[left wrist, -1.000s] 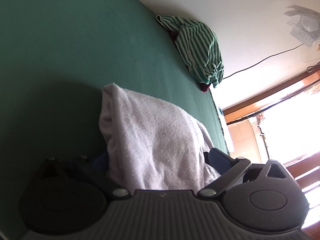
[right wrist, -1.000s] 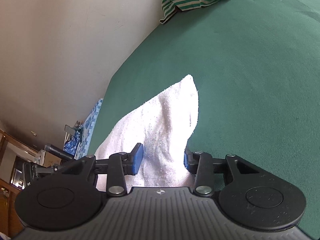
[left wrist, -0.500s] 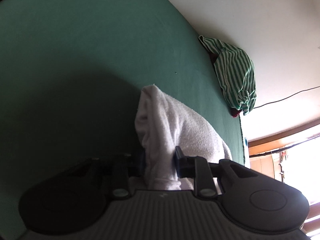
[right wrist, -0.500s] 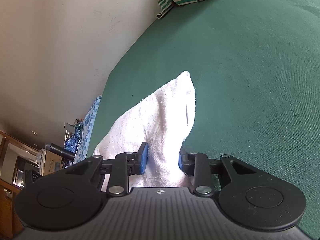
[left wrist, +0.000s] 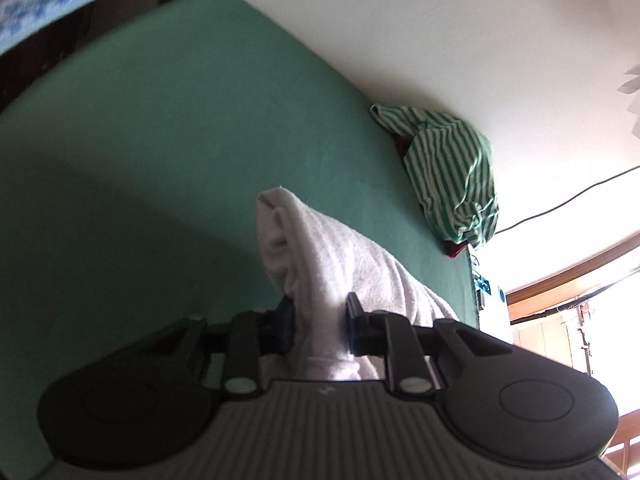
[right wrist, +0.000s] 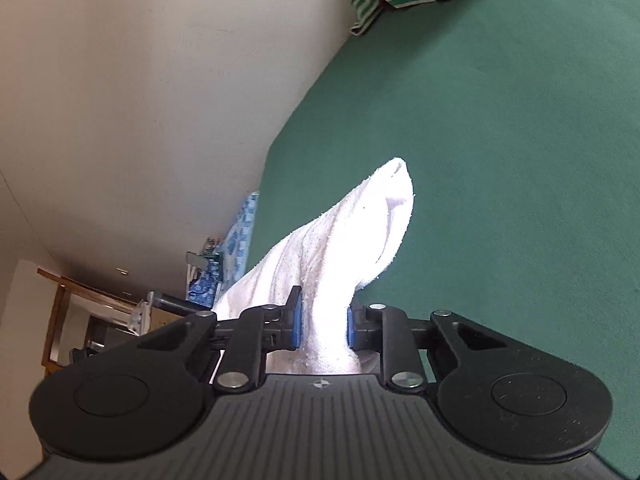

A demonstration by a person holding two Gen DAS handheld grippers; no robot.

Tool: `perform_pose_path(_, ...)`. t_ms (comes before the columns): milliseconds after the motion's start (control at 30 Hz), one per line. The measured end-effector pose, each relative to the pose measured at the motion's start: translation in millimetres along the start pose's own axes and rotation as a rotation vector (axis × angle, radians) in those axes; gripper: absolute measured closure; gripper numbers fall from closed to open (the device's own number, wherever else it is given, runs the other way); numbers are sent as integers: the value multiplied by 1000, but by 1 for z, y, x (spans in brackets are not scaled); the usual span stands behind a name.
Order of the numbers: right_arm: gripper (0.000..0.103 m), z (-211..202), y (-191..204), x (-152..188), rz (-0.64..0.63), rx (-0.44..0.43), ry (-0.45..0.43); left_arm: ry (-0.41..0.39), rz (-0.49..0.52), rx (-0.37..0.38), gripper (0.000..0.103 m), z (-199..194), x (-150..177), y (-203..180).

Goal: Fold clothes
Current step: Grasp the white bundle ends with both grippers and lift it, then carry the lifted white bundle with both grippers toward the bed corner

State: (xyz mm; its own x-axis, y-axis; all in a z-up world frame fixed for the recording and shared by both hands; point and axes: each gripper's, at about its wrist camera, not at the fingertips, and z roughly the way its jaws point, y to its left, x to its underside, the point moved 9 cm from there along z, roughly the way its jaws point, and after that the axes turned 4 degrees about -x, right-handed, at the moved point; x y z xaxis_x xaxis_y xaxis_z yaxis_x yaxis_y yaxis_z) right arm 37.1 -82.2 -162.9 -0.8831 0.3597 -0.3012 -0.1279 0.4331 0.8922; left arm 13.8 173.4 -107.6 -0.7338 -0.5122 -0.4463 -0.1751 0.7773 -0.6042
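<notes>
We grip the white towel (left wrist: 320,264) at two corners so it can be spread for folding. Left claw (left wrist: 318,326): jaws closing, pads clamped on bunched cloth. Right claw (right wrist: 323,326): likewise closing on the towel (right wrist: 352,248). A striped garment (left wrist: 452,168) lies well ahead on the green bed (left wrist: 160,140).

Towel (left wrist: 344,264) between the jaws above the bed (left wrist: 160,140); striped garment (left wrist: 452,168) at its far edge by the wall (left wrist: 440,20).
</notes>
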Motion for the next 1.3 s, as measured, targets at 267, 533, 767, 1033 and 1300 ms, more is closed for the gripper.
perform_pose_path(267,82,42,116,-81,-102,-99,-34,-104,229,-24,84,-43,-151,-53)
perform_pose_path(533,82,147,179,-170,-166,-86,-137,-162,363,-106,84,-10,-305,-40)
perform_pose_path(767,82,243,168,-205,-222,-47,-223,-159,385,-158,84,75,-378,17)
perform_pose_path(1033,83,331,85,-211,-263,120,-226,-88,374,-206,88,181,-387,95)
perform_pose_path(1300,77,354,3,-215,-234,242,-212,-25,398,-148,80,215,-362,138)
